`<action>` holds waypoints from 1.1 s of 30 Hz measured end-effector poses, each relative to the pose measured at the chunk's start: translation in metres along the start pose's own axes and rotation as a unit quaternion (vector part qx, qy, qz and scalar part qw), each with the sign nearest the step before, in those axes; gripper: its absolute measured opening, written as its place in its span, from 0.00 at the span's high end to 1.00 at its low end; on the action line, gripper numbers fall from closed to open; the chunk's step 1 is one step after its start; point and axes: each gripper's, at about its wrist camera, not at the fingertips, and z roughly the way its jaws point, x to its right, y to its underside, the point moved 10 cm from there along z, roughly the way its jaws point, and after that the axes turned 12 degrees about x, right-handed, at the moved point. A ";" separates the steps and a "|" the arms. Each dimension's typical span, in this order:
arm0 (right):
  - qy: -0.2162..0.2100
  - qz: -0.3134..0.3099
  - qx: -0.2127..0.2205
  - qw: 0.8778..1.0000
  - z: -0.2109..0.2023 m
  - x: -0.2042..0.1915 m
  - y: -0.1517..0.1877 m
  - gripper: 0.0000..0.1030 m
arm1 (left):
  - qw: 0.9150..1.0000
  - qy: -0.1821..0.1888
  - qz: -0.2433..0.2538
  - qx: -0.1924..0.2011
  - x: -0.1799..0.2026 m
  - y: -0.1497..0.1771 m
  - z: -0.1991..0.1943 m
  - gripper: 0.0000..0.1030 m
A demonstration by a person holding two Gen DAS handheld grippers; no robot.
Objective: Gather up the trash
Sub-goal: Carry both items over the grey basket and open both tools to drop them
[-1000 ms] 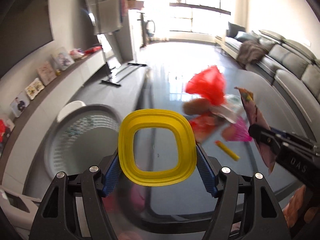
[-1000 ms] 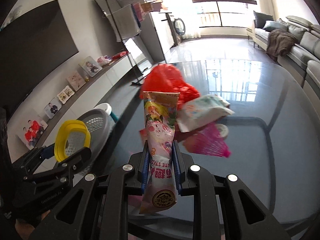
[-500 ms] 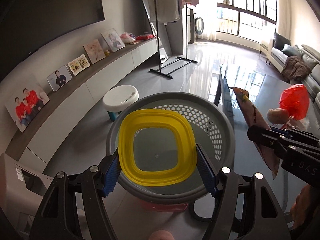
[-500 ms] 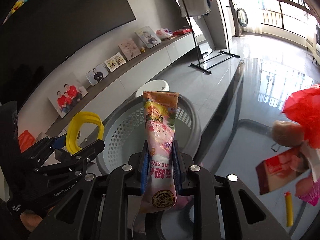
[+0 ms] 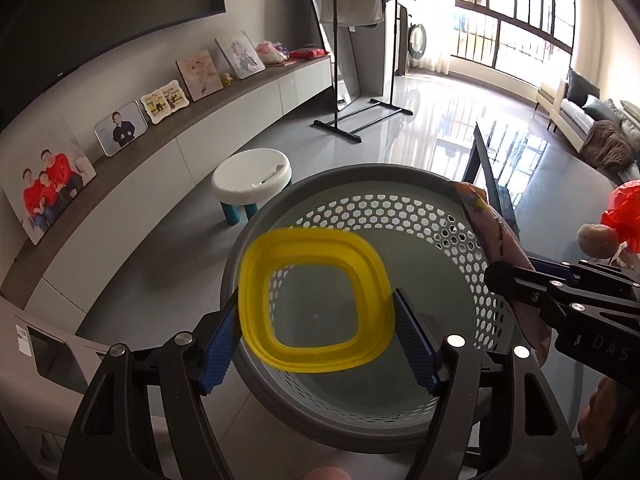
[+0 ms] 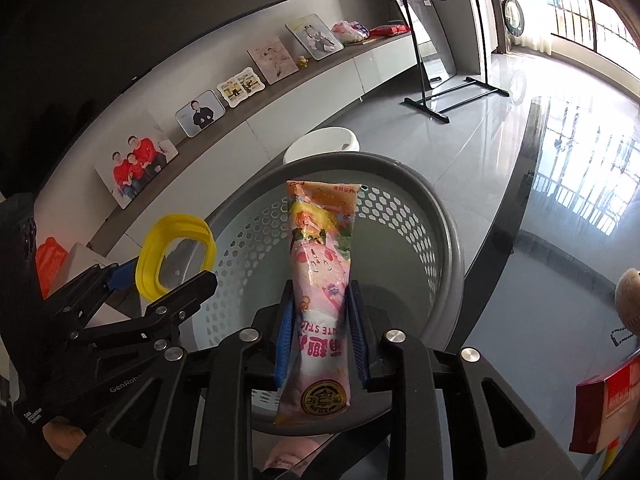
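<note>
A grey perforated basket [image 5: 344, 178] stands beside the glass table; it also shows in the right wrist view [image 6: 448, 236]. My left gripper [image 5: 316, 334] is over the basket with its jaws parted; the yellow lid [image 5: 316, 300] is blurred between them and seems to be slipping free. It also shows in the right wrist view [image 6: 176, 254]. My right gripper [image 6: 320, 334] is shut on a pink snack wrapper [image 6: 320, 280] and holds it upright above the basket's near rim. The wrapper also shows in the left wrist view [image 5: 496, 248].
A white stool [image 5: 252, 178] stands on the floor behind the basket. The glass table [image 6: 560, 216] lies to the right, with a red bag [image 5: 626, 216], a brown round object [image 5: 598, 240] and a red box [image 6: 608, 408] on it. Framed photos line the low wall cabinet [image 5: 160, 136].
Both grippers swung left from the table to above the basket. The left jaws have widened and the yellow lid has tilted and blurred between them. The right gripper still holds the wrapper.
</note>
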 end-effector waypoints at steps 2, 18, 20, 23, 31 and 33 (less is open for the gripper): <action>0.004 -0.001 0.006 1.000 -0.002 0.001 -0.001 0.63 | 1.000 -0.002 -0.003 0.004 -0.002 -0.001 -0.001 0.21; 0.003 0.002 0.024 1.000 -0.021 0.001 -0.002 0.56 | 1.000 -0.010 -0.005 0.011 -0.009 -0.003 -0.015 0.20; 0.004 0.004 0.027 1.000 -0.025 0.002 -0.002 0.56 | 1.000 -0.009 -0.004 0.014 -0.008 -0.006 -0.020 0.20; 0.007 0.008 0.032 0.999 -0.034 0.004 0.000 0.56 | 1.000 -0.003 -0.004 0.020 -0.004 -0.009 -0.027 0.20; 0.019 0.018 0.055 0.998 -0.066 0.013 0.001 0.56 | 0.999 0.012 0.002 0.035 0.016 -0.018 -0.050 0.20; 0.023 0.021 0.059 0.998 -0.075 0.017 0.002 0.56 | 0.999 0.017 0.004 0.036 0.022 -0.019 -0.055 0.20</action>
